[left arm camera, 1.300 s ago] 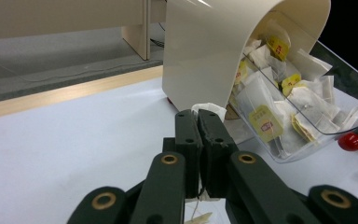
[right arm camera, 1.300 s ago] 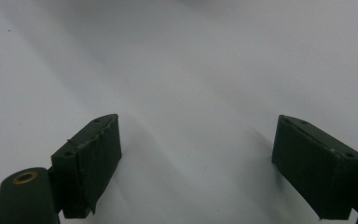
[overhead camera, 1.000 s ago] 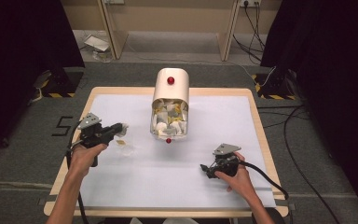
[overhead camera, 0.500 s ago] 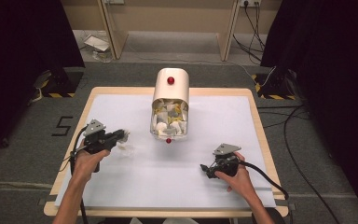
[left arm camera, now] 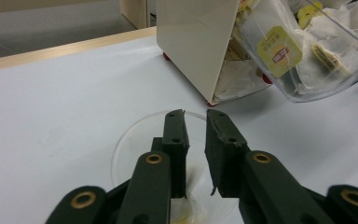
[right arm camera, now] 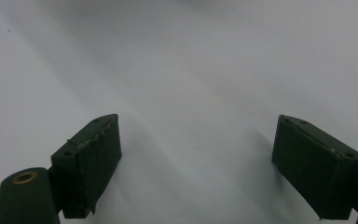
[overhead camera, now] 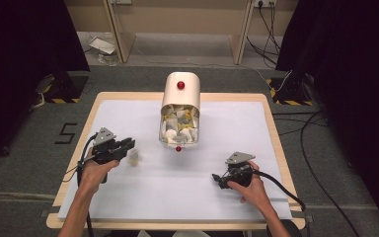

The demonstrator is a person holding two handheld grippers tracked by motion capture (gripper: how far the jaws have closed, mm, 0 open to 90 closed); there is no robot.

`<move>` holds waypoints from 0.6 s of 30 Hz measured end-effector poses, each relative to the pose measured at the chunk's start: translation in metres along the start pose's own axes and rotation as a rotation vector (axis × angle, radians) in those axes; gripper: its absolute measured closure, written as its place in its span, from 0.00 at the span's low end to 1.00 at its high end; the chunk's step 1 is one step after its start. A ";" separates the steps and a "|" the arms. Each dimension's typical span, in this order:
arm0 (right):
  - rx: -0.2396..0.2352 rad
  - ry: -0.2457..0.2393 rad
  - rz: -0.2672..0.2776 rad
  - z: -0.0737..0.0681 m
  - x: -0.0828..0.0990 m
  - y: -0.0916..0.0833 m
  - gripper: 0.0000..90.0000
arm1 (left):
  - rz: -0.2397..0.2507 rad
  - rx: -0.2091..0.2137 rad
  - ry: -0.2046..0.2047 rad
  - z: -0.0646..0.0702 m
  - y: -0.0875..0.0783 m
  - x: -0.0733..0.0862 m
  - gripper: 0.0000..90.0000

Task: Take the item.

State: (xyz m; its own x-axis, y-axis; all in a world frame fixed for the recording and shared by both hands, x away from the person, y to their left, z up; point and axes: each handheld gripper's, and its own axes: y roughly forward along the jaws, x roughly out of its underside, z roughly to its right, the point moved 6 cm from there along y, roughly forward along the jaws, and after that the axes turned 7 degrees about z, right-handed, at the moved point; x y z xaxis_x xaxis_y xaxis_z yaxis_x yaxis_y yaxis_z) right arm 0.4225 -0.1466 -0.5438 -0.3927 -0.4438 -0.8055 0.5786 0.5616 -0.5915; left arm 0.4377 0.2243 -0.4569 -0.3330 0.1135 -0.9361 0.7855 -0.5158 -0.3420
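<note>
Your left gripper (left arm camera: 196, 154), jaws nearly together, hangs over the clear dish (left arm camera: 135, 140) beside the tea-bag dispenser (overhead camera: 180, 111); clip its rim and it skids; right gripper (overhead camera: 222, 180) rests spread.

Dispenser (overhead camera: 180, 111) behind dish (overhead camera: 134, 157) (table (overhead camera: 143, 98))

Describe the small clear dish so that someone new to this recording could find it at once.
Start at the cream dispenser full of tea bags at the middle of the white table. Look toward the person's left hand: the dish lies flat under the left claw. It is round, transparent and shallow, with something pale yellow in it.
</note>
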 end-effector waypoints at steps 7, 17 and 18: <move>0.001 -0.001 0.001 0.000 0.000 0.000 0.18 | 0.013 0.000 -0.010 0.004 -0.004 -0.006 0.64; 0.001 -0.001 0.000 0.000 0.000 0.000 0.18 | -0.033 -0.059 -0.066 0.011 -0.009 -0.003 0.18; 0.001 -0.001 0.000 0.000 0.000 0.000 0.18 | -0.033 -0.059 -0.066 0.011 -0.009 -0.003 0.18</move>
State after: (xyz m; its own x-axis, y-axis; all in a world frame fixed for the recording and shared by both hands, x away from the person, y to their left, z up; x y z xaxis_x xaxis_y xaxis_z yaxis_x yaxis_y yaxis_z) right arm 0.4224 -0.1466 -0.5438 -0.3917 -0.4443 -0.8057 0.5798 0.5608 -0.5911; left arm 0.4260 0.2189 -0.4504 -0.3914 0.0730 -0.9173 0.8022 -0.4613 -0.3790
